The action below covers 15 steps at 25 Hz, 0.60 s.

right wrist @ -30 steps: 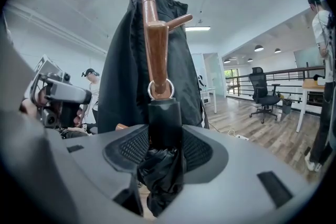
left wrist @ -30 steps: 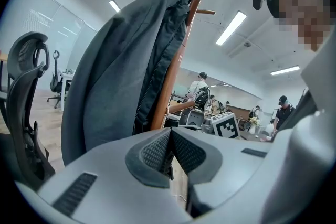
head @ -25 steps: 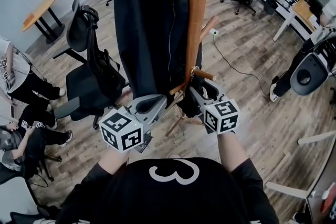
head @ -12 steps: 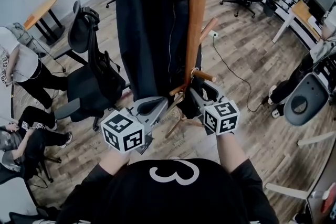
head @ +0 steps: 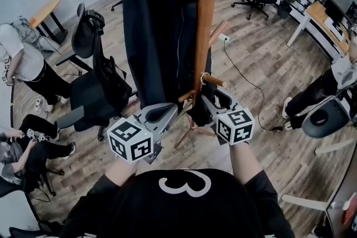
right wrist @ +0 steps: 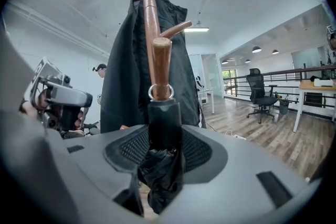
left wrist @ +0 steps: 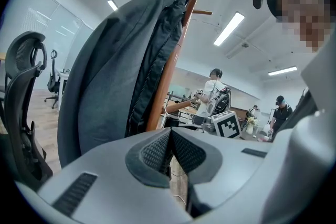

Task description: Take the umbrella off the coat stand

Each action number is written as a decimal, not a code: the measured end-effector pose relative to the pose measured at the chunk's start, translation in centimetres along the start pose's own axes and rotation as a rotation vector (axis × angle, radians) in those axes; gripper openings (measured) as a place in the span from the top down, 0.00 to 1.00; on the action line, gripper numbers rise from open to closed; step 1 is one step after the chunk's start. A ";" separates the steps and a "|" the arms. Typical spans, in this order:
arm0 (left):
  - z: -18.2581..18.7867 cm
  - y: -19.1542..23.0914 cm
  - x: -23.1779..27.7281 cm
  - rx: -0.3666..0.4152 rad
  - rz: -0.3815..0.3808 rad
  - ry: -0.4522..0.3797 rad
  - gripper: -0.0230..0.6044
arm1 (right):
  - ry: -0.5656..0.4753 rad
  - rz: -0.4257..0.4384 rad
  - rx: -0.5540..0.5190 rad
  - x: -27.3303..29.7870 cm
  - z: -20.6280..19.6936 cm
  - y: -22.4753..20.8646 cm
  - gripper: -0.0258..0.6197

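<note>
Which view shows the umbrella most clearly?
The right gripper view: the umbrella fills the centre, clamped between the right tongs, its ring on the peg. The head view shows only a dark sliver; the left gripper view, a tiny part.

One coat stand [head: 205, 25], one dark coat [head: 156, 42], one umbrella [right wrist: 164, 113], and two grippers: left gripper [left wrist: 169, 135], right gripper [head: 205, 99].

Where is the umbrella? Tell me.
In the right gripper view the umbrella hangs by its ring from a low peg of the coat stand, clamped in the right gripper.
</note>
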<state>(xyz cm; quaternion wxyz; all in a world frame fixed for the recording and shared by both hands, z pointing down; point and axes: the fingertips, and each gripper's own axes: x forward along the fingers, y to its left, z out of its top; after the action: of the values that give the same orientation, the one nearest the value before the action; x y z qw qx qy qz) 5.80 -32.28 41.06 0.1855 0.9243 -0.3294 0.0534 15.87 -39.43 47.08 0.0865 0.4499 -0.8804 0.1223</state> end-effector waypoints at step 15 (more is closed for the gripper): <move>0.9 -0.7 0.9 0.009 -0.027 -0.007 0.94 | -0.031 -0.004 0.005 -2.1 1.3 -0.3 0.65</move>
<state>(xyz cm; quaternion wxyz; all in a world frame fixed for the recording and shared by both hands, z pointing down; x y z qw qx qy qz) 6.91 -32.59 40.22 0.1807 0.9296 -0.3173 0.0494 17.31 -38.34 45.33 0.0721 0.4539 -0.8803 0.1174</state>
